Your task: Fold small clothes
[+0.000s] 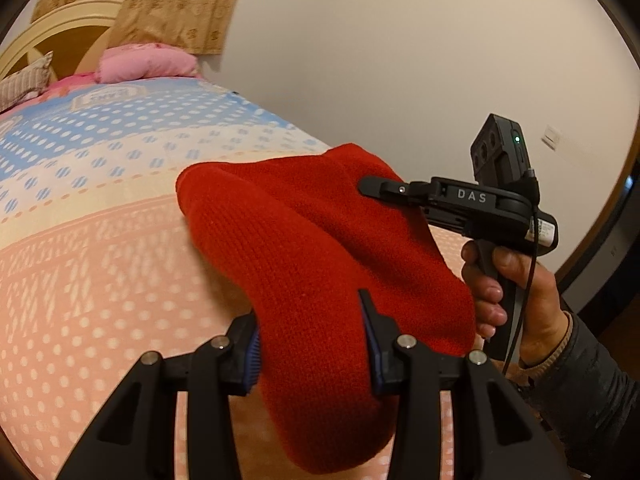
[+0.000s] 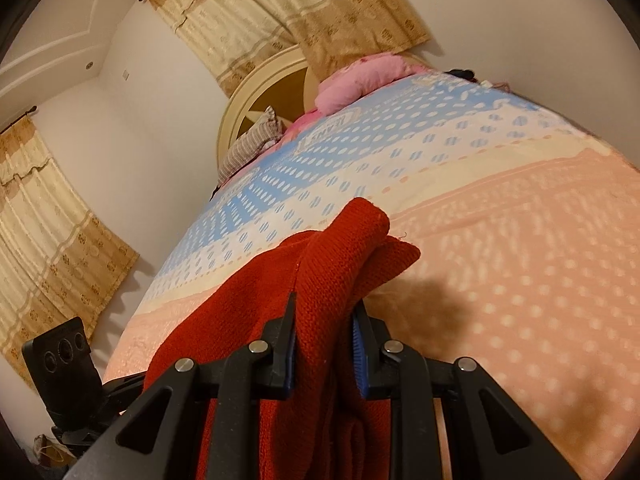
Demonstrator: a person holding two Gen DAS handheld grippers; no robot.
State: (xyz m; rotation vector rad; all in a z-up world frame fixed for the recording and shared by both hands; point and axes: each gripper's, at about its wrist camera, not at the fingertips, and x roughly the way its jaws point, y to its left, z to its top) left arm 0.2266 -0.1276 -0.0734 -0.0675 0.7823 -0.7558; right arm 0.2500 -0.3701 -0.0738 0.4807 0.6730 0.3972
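Observation:
A red knitted garment [image 1: 320,264] hangs bunched between my two grippers above the bed. My left gripper [image 1: 312,344] is shut on its near part, with the cloth pinched between the blue pads. In the left wrist view the right gripper [image 1: 376,186] reaches in from the right, its fingers pressed into the far edge of the garment. In the right wrist view my right gripper [image 2: 324,344] is shut on a thick fold of the red garment [image 2: 344,248], whose loose corner sticks up past the fingertips.
The bed [image 1: 100,240] has a pink, cream and blue dotted cover. Pink pillows [image 1: 148,62] and a striped pillow [image 2: 250,144] lie by the rounded headboard [image 2: 260,92]. Beige curtains [image 2: 280,12] hang behind. A white wall [image 1: 400,60] runs along the bed's right side.

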